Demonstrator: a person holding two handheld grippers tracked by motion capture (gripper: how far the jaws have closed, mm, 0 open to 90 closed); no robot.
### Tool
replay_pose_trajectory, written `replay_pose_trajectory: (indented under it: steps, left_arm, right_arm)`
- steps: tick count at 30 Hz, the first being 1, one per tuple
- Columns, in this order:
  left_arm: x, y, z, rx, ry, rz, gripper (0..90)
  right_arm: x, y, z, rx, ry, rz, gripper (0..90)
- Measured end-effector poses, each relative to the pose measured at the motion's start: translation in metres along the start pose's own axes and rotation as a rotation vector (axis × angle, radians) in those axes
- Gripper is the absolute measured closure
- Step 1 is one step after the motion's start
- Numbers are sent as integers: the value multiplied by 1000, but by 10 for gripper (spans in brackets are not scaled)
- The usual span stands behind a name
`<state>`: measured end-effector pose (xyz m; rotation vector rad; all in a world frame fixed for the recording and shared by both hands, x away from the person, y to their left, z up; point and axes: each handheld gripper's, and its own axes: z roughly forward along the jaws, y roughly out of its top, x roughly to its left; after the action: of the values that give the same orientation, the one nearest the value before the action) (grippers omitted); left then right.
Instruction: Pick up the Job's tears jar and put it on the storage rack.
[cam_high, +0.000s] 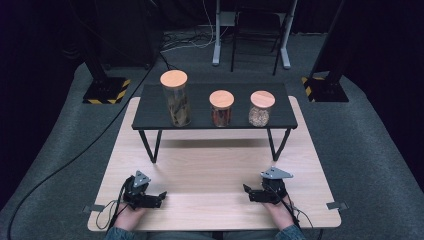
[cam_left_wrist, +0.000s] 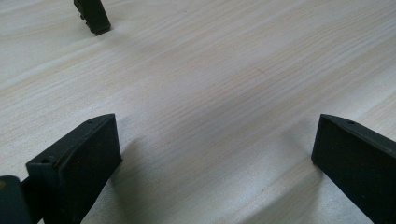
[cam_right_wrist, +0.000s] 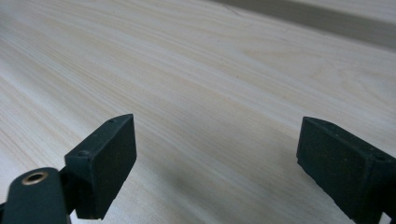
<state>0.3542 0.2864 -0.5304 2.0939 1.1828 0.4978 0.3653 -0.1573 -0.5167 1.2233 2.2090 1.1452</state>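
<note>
We held the left gripper (cam_high: 159, 196) low over the light wooden table (cam_high: 210, 170), near its front left corner, with the jaws pointing toward the middle of the front edge. In the left gripper view its two black pads stood wide apart with bare wood grain between them, gripping nothing. We held the right gripper (cam_high: 246, 190) near the front right corner, its jaws turned inward toward the other gripper, and in its own view the pads (cam_right_wrist: 107, 163) also stood well apart over bare tabletop, with nothing in their hold. Behind both grippers, along the far half of the table, stood a small black shelf (cam_high: 150, 107) on legs. On it, from left to right, we saw a tall jar (cam_high: 176, 99), a shorter middle jar (cam_high: 221, 108) and a right jar (cam_high: 261, 109), each with a round wooden lid, all well apart from the grippers.
</note>
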Motion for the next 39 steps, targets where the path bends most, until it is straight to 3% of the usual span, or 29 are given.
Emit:
replay_pose_trajectory:
  steps: [16,23,26,39]
  left_arm:
    - [0,0,0,0,0,1,10]
    - [0,0,0,0,0,1,10]
    - [0,0,0,0,0,1,10]
    - [0,0,0,3,0,2,10]
  right_arm:
    - [4,-6,11,77,9,-19,111]
    - [7,-6,12,88,-8,-37,109]
    - [9,-6,13,97,-24,-70,104]
    - [9,-6,14,104,-10,-79,77]
